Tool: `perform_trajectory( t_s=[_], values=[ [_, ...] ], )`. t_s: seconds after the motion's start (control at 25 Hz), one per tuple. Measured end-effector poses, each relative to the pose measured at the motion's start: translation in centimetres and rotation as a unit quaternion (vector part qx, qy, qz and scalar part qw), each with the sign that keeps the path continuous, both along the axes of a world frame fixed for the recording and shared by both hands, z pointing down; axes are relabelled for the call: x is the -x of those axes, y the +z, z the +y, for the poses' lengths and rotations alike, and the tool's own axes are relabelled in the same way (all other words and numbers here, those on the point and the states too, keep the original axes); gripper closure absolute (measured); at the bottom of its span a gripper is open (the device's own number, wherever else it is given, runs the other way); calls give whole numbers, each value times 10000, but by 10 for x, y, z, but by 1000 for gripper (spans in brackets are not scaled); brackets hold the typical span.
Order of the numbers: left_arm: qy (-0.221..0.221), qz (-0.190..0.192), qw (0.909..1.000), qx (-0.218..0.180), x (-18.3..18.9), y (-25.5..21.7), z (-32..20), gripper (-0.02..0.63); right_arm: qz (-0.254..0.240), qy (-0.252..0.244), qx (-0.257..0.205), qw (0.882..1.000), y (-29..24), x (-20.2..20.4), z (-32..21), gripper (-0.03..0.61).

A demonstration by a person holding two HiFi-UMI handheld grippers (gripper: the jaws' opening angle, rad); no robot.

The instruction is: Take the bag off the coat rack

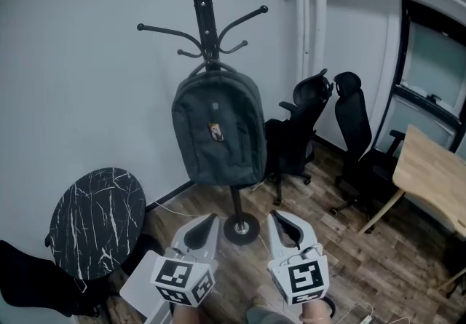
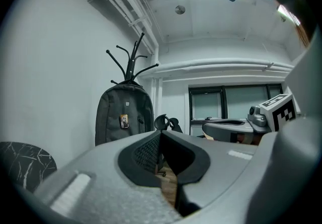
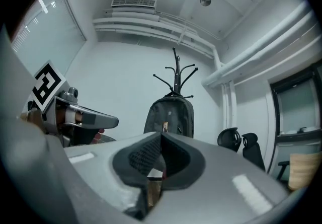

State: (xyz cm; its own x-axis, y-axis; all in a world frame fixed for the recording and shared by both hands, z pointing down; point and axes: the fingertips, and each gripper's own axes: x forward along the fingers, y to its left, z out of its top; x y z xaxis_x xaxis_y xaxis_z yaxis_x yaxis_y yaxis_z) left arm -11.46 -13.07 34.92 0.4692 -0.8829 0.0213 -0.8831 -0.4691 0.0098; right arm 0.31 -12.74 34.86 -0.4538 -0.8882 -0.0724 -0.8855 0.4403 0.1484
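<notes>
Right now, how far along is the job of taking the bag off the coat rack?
Done: nothing yet. The bag hangs on the coat rack. In hand: nothing. The left gripper and the right gripper are both shut and empty, held low and apart from the bag. Left: reach up, grasp the bag and lift it off its hook.

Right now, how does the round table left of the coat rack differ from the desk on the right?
The round table is black with white veins; the desk is pale wood. The round table stands near the wall, the desk by the window. Both stand on the wood floor.
</notes>
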Motion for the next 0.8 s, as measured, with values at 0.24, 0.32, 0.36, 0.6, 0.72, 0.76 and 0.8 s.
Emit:
perform_trajectory(
  t_s=[0.24,0.32,0.36,0.6,0.72,0.76,0.8],
  values=[
    [-183,-45,9997,-131,1,-11,-41,604,55,-77,-155,9998,-12,-6,-46,577],
    [-263,55,9995,-184,2,-16,-54,604,89,-132,-240,9996,-15,-7,-60,578],
    [-312,107,9992,-213,3,-19,-59,603,91,-163,-288,9994,-17,-8,-66,578],
    [-674,253,9971,-242,15,-23,-83,601,103,-319,-379,9987,-23,-8,-98,578],
    [-813,241,9962,-188,24,-22,-93,600,172,-360,-366,9985,-22,-6,-112,578],
    [-857,238,9959,-177,27,-21,-97,600,193,-362,-355,9985,-21,-5,-117,578],
    [-890,239,9956,-170,30,-22,-101,600,210,-359,-340,9986,-21,-4,-122,578]
  ],
)
